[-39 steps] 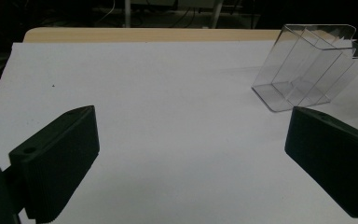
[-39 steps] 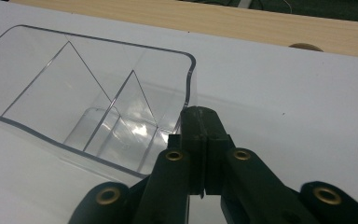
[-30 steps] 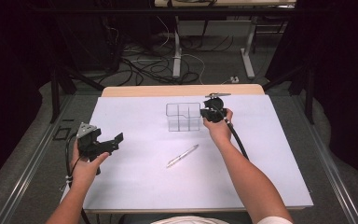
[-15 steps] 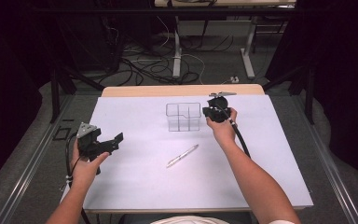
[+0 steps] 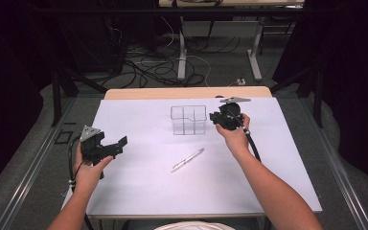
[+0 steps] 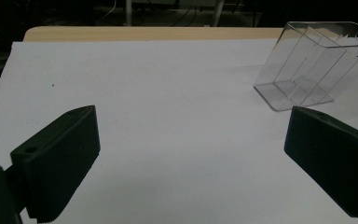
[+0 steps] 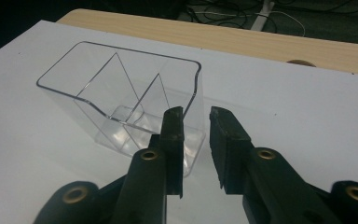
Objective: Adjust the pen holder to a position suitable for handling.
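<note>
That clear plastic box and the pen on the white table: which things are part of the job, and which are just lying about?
Part of the job:
- clear divided box, next to the right gripper, whose fingers have just been opening, with nothing between them
- pen, likely meant for the box

Lying about:
- left gripper, open, idle
- cables on the floor

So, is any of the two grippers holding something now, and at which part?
Nothing is held. The right gripper has just been opening, its jaws slightly apart and empty, beside the clear plastic organizer. The left gripper is open and empty.
</note>
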